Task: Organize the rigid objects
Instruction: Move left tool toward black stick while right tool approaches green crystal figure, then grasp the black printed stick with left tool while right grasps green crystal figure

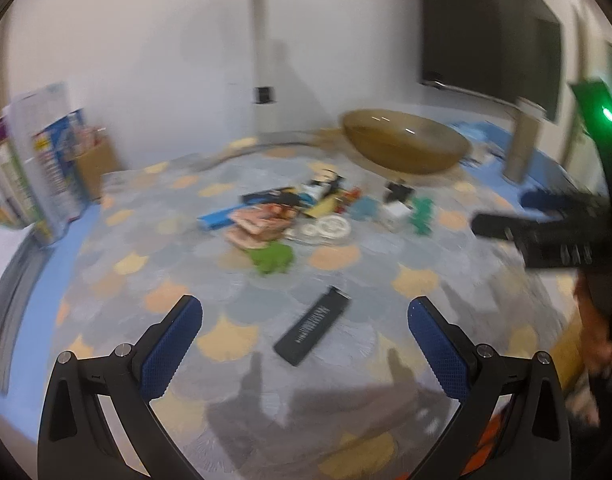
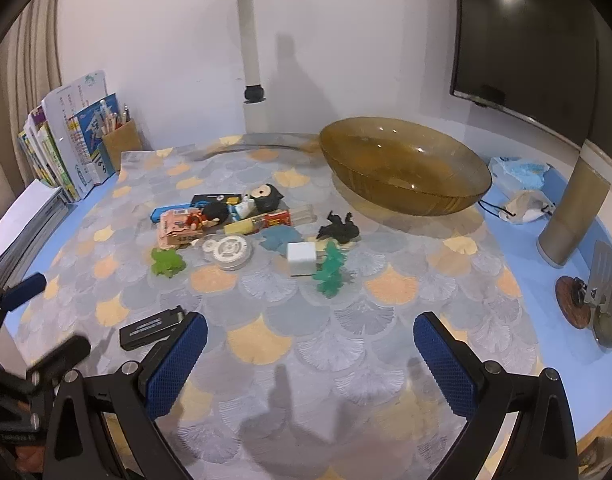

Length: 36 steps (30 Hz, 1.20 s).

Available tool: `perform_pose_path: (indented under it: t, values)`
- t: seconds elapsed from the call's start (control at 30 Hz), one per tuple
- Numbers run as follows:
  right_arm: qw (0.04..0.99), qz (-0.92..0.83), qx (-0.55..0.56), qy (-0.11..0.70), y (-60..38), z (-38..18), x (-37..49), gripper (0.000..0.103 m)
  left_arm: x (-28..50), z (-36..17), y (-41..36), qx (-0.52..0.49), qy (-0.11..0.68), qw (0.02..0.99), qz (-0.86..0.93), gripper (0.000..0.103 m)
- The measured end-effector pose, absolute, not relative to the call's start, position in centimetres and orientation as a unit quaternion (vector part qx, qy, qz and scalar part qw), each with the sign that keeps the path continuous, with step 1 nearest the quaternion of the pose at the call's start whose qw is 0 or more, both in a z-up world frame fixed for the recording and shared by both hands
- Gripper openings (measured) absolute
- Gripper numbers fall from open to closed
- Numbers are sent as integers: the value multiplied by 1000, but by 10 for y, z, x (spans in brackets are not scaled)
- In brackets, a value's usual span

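A pile of small rigid items lies mid-table: a green frog toy [image 2: 167, 263], a white round disc [image 2: 230, 251], a white cube [image 2: 301, 258], a green tree figure [image 2: 330, 270], a black figure [image 2: 340, 231] and a pink box [image 2: 181, 229]. A black flat bar [image 1: 313, 325] lies apart, near the front, also the black bar [image 2: 151, 328] in the right wrist view. A brown glass bowl [image 2: 404, 168] stands behind the pile. My left gripper [image 1: 305, 334] is open just over the bar. My right gripper [image 2: 310, 346] is open above bare cloth.
Books [image 2: 61, 148] and a pen holder [image 2: 121, 138] stand at the back left. A lamp post [image 2: 249, 52] rises at the back wall. A monitor [image 2: 526, 32], its stand [image 2: 572, 216], face masks [image 2: 522, 176] and a clip on a coaster [image 2: 586, 296] sit at right.
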State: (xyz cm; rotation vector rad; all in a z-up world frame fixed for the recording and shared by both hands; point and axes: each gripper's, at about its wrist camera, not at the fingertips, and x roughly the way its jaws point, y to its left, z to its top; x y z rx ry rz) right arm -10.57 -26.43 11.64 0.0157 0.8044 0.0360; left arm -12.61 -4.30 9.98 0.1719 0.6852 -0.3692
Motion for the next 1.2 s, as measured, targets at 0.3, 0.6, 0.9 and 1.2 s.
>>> perform_pose_path:
  t: [0.3, 0.6, 0.9, 1.2]
  values:
    - [901, 19, 33, 433, -295, 101, -77, 95, -99, 74, -47, 128, 389, 876, -252, 102]
    - [882, 11, 29, 471, -292, 74, -34, 70, -66, 51, -46, 113, 447, 857, -229, 97]
    - [870, 4, 17, 493, -279, 56, 14, 50, -55, 31, -55, 121, 495, 828, -235, 64]
    - [873, 20, 48, 485, -287, 52, 9, 22, -50, 36, -66, 93, 496, 834, -223, 21]
